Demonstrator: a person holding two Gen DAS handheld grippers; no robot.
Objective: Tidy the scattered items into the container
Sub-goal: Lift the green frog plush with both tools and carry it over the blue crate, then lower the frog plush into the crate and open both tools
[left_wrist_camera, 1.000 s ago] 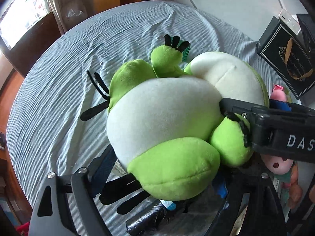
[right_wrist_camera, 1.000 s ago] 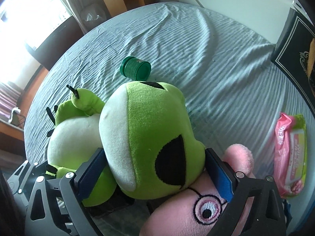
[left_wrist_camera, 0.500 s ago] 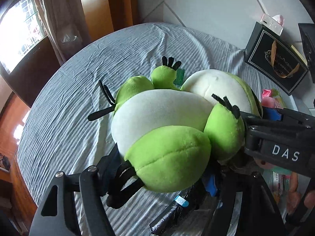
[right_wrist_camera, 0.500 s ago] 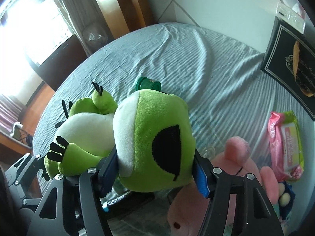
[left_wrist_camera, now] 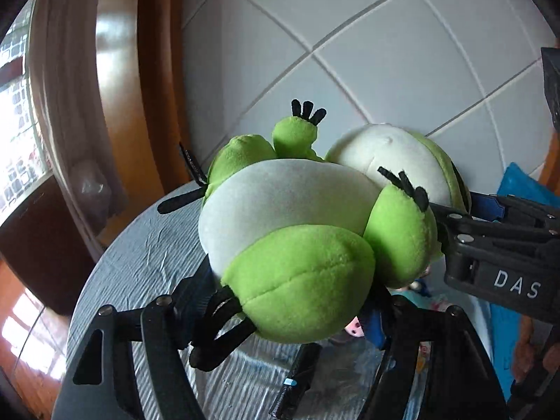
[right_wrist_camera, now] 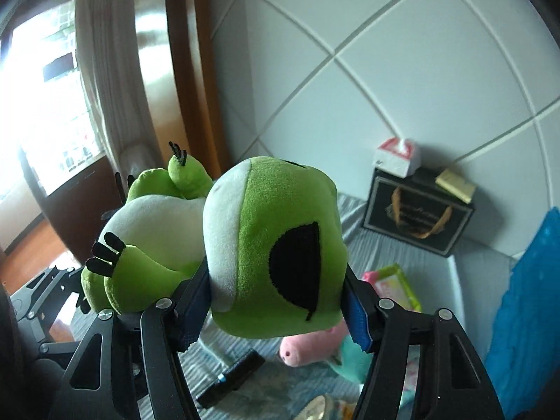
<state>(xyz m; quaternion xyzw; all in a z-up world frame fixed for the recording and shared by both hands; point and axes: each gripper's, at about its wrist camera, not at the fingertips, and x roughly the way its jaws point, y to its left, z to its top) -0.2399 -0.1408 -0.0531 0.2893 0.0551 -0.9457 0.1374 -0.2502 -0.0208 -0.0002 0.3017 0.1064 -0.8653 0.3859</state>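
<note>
The right gripper [right_wrist_camera: 276, 301] is clamping its blue-padded fingers [right_wrist_camera: 357, 318] on either side of the head of the green frog plush [right_wrist_camera: 276, 252], with the black felt eye facing the right wrist camera. The left gripper [left_wrist_camera: 287, 301] is pinching the same frog plush at its lower body, its fingers pressing in around a green leg; one black-toed foot is dangling over the left finger [left_wrist_camera: 196, 301]. Both grippers are holding the frog plush up in the air, well above the grey striped bedspread [left_wrist_camera: 140, 245], its white belly showing toward the left wrist camera, with the tiled white wall [left_wrist_camera: 385, 35] behind it.

Below the frog, a pink pig plush [right_wrist_camera: 308, 350] is lying on the bedspread, with a black rod-shaped object [right_wrist_camera: 234, 371] just beside it. Farther right, a pink and green wipes pack [right_wrist_camera: 392, 280] is resting on the bedspread, and a bright blue container [right_wrist_camera: 525, 315] is standing at the right edge. Against the wall, a black gift box [right_wrist_camera: 416, 217] is sitting with a white and red tissue box [right_wrist_camera: 397, 157] on top of it
</note>
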